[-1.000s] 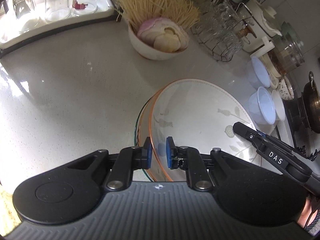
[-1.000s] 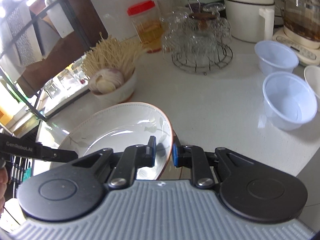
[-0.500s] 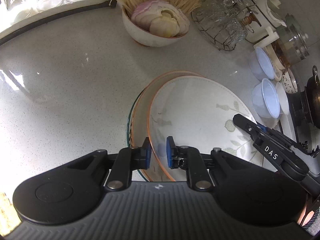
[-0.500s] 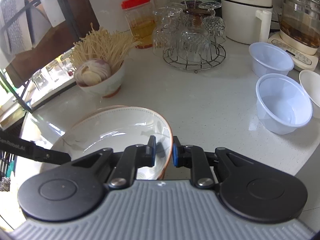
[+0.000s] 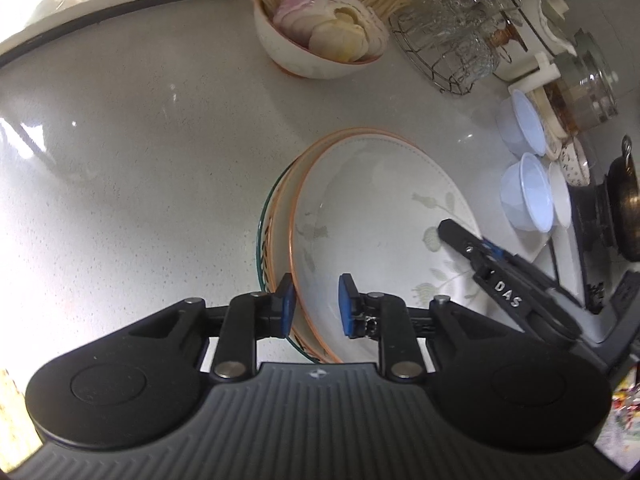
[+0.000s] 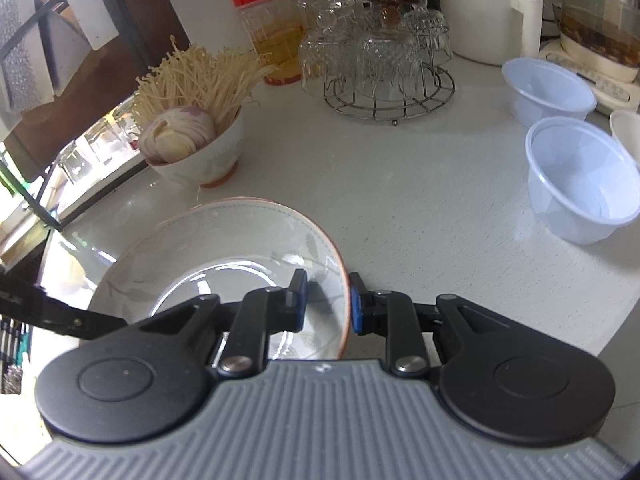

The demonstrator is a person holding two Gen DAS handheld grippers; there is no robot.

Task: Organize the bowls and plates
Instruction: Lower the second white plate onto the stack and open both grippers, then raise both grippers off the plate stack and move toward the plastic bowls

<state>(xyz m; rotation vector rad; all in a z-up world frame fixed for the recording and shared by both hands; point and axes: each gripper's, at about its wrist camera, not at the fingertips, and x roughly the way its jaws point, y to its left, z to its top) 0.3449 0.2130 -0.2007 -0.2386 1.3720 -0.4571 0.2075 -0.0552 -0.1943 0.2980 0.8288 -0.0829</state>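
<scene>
- Straddling the top plate's [image 5: 372, 200] near rim, my left gripper [image 5: 316, 307] jaws have just been opening, pads now clear.
- My right gripper [image 6: 328, 304] likewise, at lower centre of its view.

Left claw [image 5: 313, 305] pitched steeply downward, its blue pads [image 5: 286, 300] astride the near rim of the plate [image 5: 372, 216]; jaws have just been opening, the right pad standing clear of the rim. Right claw [image 6: 327, 304] angled down less steeply on the opposite rim, jaws likewise just opening, with gaps showing at both pads. Right claw's black finger reaches into the left wrist view from the right.
</scene>
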